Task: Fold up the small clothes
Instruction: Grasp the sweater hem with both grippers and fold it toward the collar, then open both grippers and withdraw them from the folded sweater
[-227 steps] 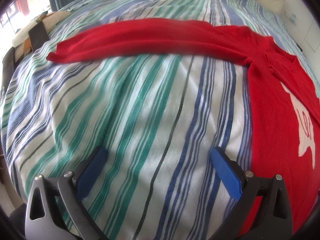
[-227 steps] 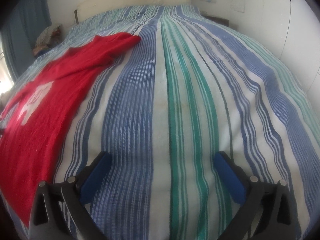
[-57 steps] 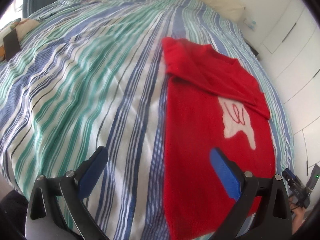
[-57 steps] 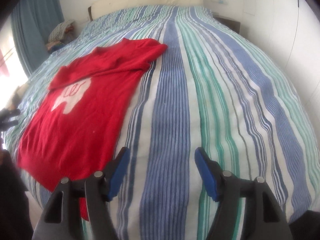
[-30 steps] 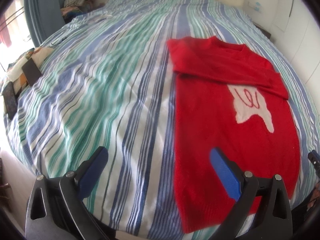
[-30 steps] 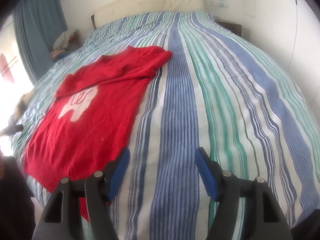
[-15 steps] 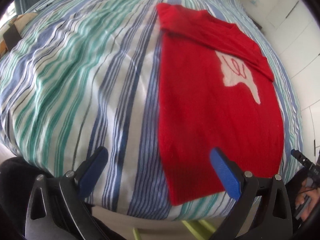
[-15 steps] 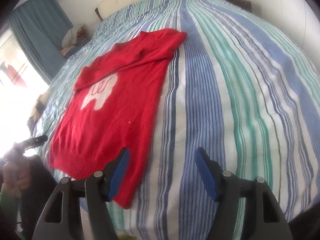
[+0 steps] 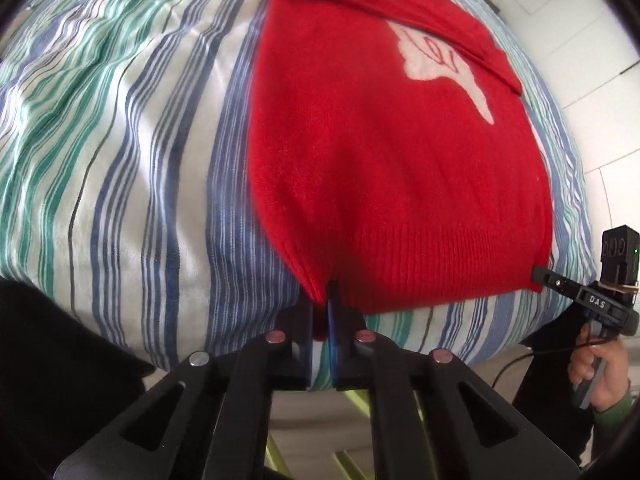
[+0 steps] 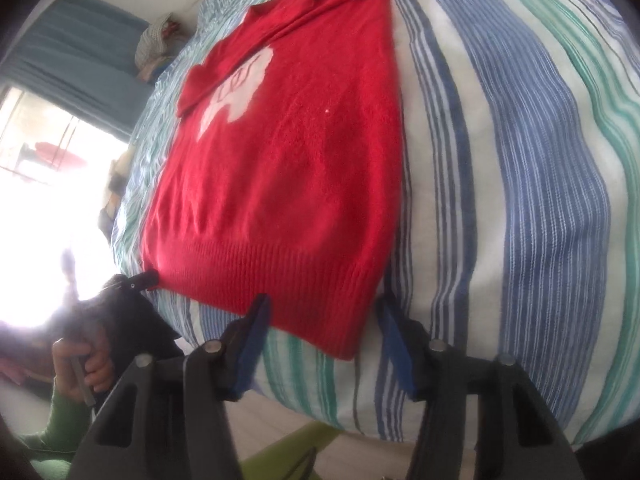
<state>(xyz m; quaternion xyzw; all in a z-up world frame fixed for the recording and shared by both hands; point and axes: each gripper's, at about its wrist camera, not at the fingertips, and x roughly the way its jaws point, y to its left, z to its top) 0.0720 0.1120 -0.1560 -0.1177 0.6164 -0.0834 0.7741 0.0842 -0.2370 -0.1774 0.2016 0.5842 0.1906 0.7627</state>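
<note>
A red sweater with a white motif lies flat on the striped bed, sleeves folded across its chest. My left gripper is shut on the near left corner of its ribbed hem. In the right wrist view that gripper shows as a dark tip at the same corner. My right gripper has its jaws closing around the other corner of the hem of the sweater; the cloth lies between the blue pads, which still stand apart. The right gripper also shows at the hem's right corner.
The striped duvet rolls off at the bed's near edge just below both grippers. A hand in a green sleeve holds the right tool. White cupboards stand to the right. A blue curtain, a bright window and a cloth pile are at the left.
Both grippers dropped toward the bed's near edge and reached the sweater's hem. The left jaws went from wide apart to closed on the hem corner. The right jaws narrowed around the other corner.
</note>
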